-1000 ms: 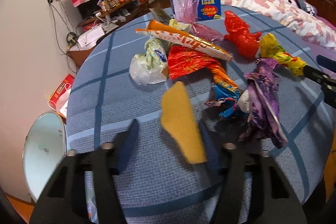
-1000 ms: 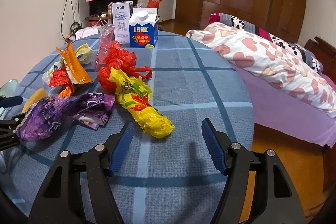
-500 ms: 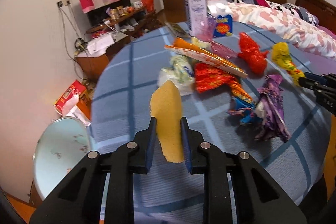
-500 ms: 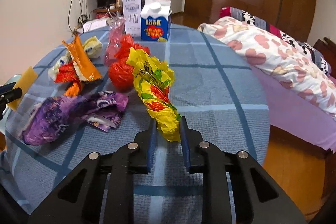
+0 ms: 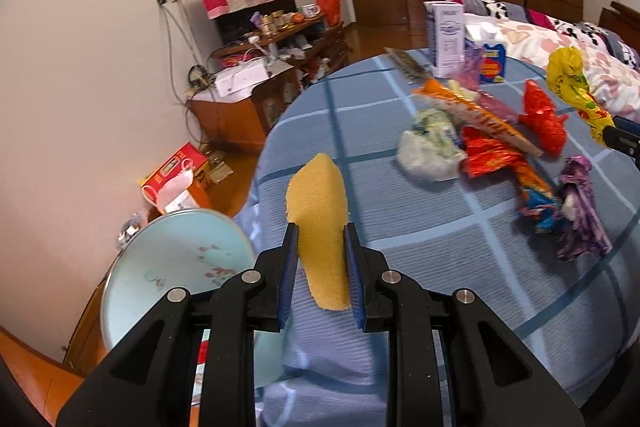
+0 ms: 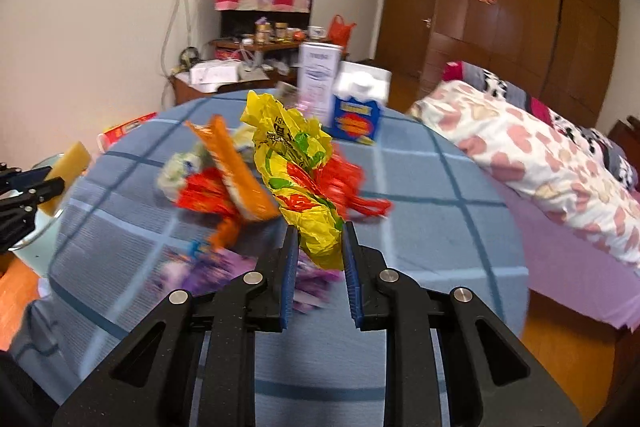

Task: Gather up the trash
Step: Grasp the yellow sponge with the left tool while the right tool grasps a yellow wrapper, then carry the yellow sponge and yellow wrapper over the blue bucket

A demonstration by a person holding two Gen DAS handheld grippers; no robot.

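My left gripper (image 5: 320,259) is shut on a yellow sponge (image 5: 318,211) and holds it above the table's left edge, beside a pale blue bin (image 5: 168,267) on the floor. My right gripper (image 6: 318,251) is shut on a crumpled yellow plastic bag (image 6: 294,163), lifted above the table. The yellow bag also shows at the right in the left wrist view (image 5: 572,83). Trash lies on the blue checked tablecloth (image 5: 400,211): a white-green bag (image 5: 430,147), an orange wrapper (image 5: 476,115), red wrappers (image 5: 542,119) and a purple wrapper (image 5: 580,211).
Two cartons stand at the table's far side: a white one (image 5: 448,39) and a blue one (image 5: 492,63). A cluttered wooden cabinet (image 5: 256,91) and a red box (image 5: 176,175) are left of the table. A bed (image 6: 540,155) is to the right.
Both grippers closed, the left on the sponge and the right on the yellow bag, and lifted them. The left gripper moved left toward the bin; the right raised the bag over the table.
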